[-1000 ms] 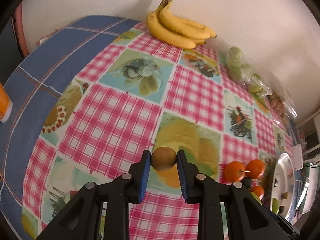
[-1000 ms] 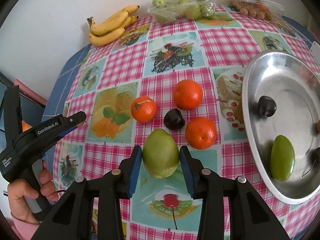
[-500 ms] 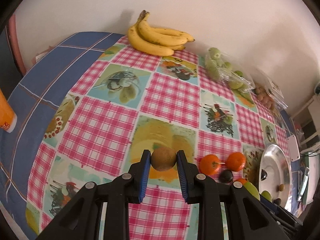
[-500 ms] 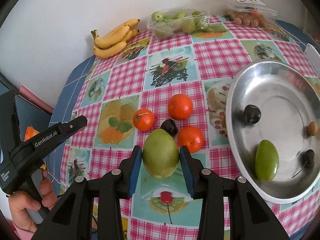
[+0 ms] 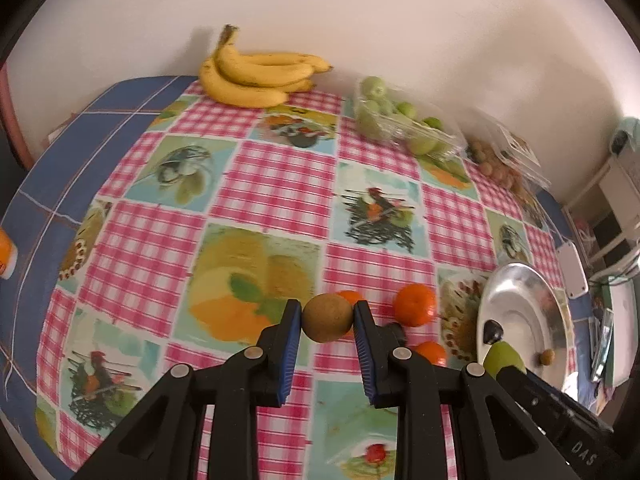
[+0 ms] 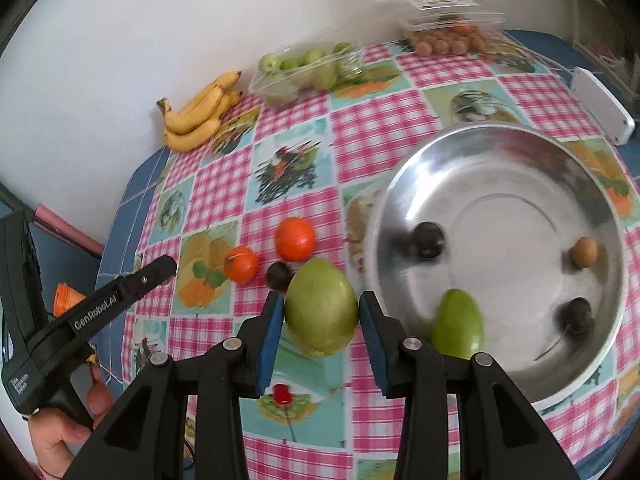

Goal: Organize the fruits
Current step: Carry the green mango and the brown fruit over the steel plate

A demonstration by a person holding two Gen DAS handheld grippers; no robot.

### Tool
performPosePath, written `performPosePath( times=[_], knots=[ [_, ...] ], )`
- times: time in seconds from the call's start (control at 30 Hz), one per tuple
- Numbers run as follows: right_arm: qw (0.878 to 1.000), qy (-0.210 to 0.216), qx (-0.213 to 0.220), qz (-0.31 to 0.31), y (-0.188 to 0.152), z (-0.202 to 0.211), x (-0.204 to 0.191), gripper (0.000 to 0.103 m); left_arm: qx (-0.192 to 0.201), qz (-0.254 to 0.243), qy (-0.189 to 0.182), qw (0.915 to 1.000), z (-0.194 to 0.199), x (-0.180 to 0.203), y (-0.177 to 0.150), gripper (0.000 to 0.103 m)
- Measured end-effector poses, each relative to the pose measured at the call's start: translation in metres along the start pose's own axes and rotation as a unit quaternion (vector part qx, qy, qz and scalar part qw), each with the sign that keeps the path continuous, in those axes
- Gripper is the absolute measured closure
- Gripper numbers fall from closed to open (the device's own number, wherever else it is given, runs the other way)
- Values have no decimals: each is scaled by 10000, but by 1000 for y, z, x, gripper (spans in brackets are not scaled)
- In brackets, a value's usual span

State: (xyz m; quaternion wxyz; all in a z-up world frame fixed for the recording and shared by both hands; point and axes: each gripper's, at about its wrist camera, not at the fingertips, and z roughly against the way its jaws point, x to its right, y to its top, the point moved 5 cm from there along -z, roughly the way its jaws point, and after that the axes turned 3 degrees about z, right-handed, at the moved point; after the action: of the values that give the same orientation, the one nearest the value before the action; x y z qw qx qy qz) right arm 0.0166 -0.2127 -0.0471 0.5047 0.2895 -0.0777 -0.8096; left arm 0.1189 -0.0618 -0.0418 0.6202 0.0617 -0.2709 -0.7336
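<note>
Both pairs of blue-padded jaws are clamped on fruit — the left gripper (image 5: 327,320) pinches a small round brown kiwi-like fruit (image 5: 327,317) above the checked pink tablecloth (image 5: 264,184), and the right gripper (image 6: 321,322) grips a large green mango (image 6: 321,307) just left of the round silver metal bowl (image 6: 520,148), near the tablecloth's near right corner — a second green mango (image 6: 458,324) lies inside.

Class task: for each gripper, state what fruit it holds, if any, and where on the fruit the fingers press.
Left gripper: small brown fruit, pinched at its opposite sides. Right gripper: large green fruit, clamped across its widest middle.
</note>
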Motion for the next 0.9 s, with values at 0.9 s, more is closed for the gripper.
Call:
performPosePath(
  times=[0.9],
  knots=[
    [9891, -641, 454, -1242, 4, 52, 136, 62, -377, -1602, -495, 9851, -19, 156, -52, 75]
  ],
)
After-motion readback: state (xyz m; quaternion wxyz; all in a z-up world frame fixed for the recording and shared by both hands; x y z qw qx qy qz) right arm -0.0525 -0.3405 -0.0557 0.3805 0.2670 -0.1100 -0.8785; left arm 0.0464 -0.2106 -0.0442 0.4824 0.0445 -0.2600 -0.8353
